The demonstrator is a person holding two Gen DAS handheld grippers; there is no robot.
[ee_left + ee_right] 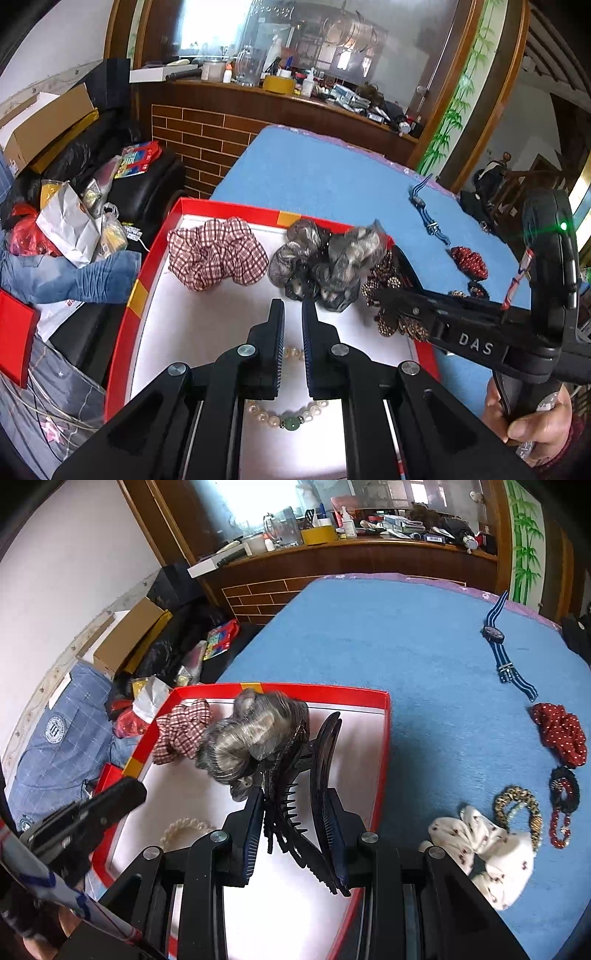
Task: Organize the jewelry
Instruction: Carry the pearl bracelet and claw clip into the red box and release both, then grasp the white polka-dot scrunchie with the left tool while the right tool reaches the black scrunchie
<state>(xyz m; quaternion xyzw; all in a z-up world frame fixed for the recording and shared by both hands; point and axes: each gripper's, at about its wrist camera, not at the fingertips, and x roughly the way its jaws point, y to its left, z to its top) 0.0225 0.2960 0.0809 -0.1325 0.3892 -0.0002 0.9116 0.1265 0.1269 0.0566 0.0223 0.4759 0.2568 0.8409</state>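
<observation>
A red box [147,258] with a white floor holds a red plaid scrunchie [218,254], a grey scrunchie [317,258] and a pearl bracelet with a green bead [288,415]. My left gripper [293,314] hovers over the box floor, jaws nearly shut with a narrow gap, empty. My right gripper [295,805] is shut on a black claw hair clip [317,775] with a bronze sequin flower [388,291], held over the box [384,731] beside the grey scrunchie [251,734]. The plaid scrunchie [181,731] and pearls [184,829] show there too.
On the blue cloth [369,635] to the right lie a striped watch [506,653], a red dotted scrunchie [561,731], a black and red bracelet [563,805], a gold chain bracelet [517,808] and a white scrunchie [491,853]. Clutter fills the floor at left [66,221].
</observation>
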